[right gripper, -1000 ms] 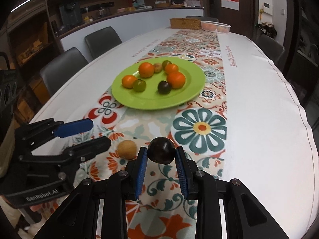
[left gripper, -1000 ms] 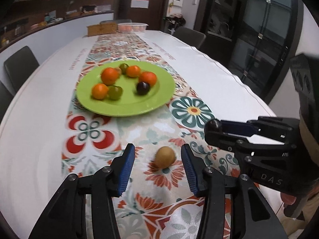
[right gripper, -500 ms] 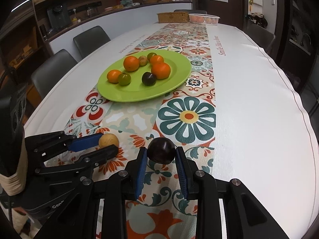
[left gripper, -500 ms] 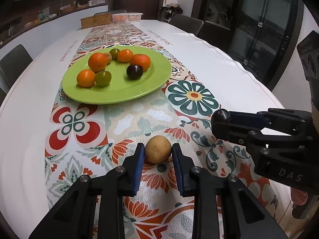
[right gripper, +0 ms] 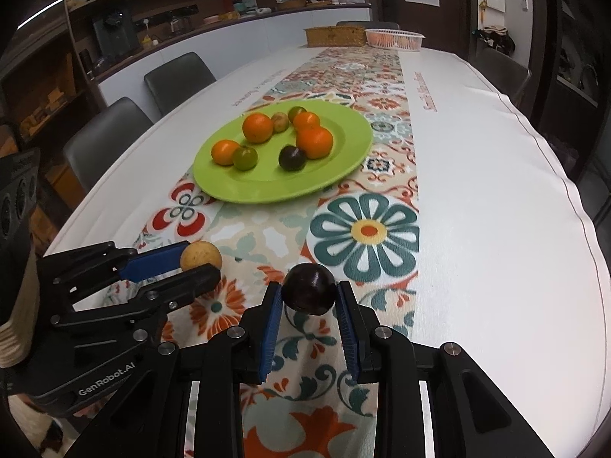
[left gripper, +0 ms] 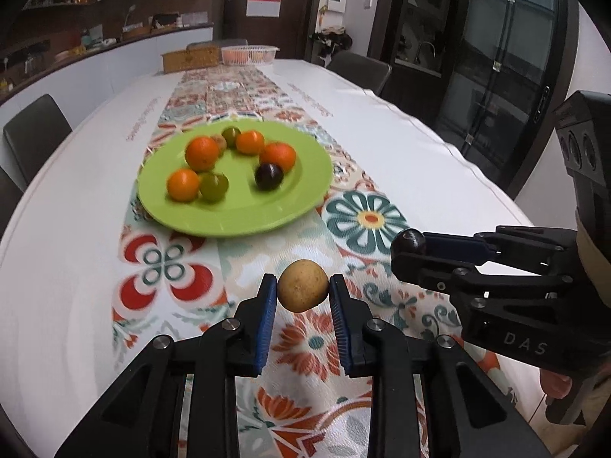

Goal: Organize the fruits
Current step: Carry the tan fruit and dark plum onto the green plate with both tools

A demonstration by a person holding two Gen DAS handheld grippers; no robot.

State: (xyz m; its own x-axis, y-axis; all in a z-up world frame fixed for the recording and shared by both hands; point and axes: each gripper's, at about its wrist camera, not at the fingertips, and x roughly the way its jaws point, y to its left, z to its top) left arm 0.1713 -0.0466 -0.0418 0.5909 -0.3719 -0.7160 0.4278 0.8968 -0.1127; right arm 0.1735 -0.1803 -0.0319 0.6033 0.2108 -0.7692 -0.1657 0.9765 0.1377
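Observation:
My left gripper (left gripper: 303,293) is shut on a tan round fruit (left gripper: 303,285) and holds it above the patterned runner; the fruit also shows in the right wrist view (right gripper: 201,255). My right gripper (right gripper: 308,297) is shut on a dark plum (right gripper: 309,288), whose top shows in the left wrist view (left gripper: 410,239). The two grippers are side by side near the table's front. A green plate (left gripper: 244,217), also in the right wrist view (right gripper: 336,168), lies farther along the runner with several oranges, green fruits and another dark plum (right gripper: 292,157).
At the table's far end stand a woven box (right gripper: 335,36) and a white basket of fruit (right gripper: 394,39). Grey chairs (right gripper: 107,141) line the left side; another chair (left gripper: 359,70) stands at the right. White tablecloth flanks the runner.
My left gripper closed on the tan fruit and lifted it off the runner. My right gripper kept hold of the plum and rose a little.

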